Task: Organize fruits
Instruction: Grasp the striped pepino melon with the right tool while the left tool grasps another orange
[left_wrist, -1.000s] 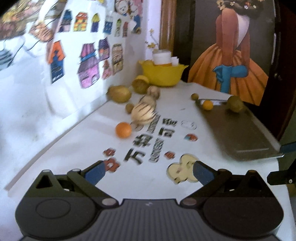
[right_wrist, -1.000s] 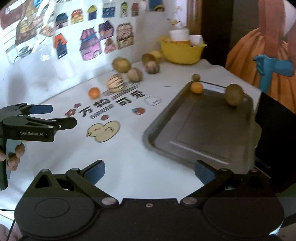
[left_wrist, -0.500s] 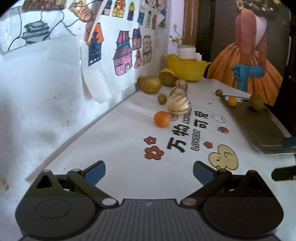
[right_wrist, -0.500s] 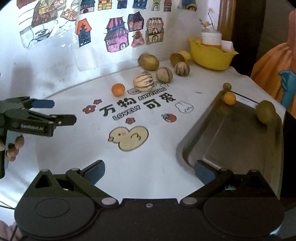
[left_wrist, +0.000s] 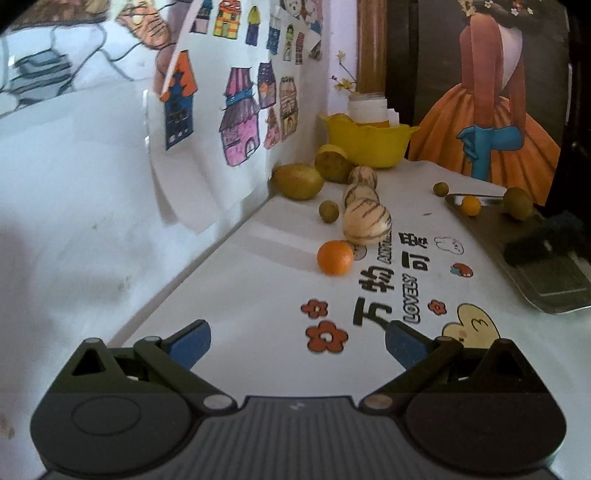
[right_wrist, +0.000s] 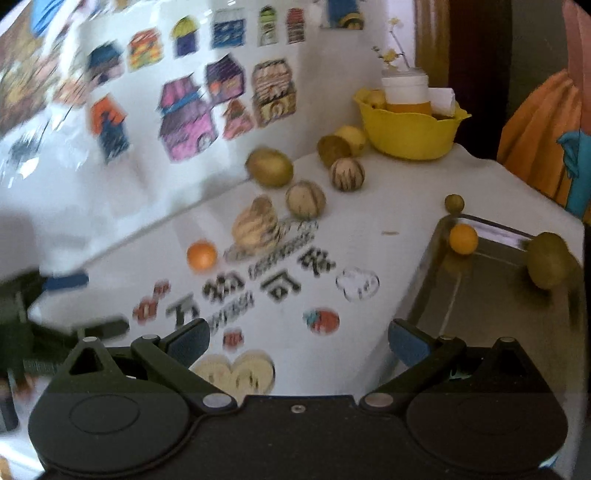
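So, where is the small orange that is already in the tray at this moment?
The small orange lies in the far left corner of the metal tray, on the right of the right wrist view, just past a small green fruit on the table.

A white table with printed cartoons carries an orange, striped melons, green fruits, a yellow bowl and a metal tray.
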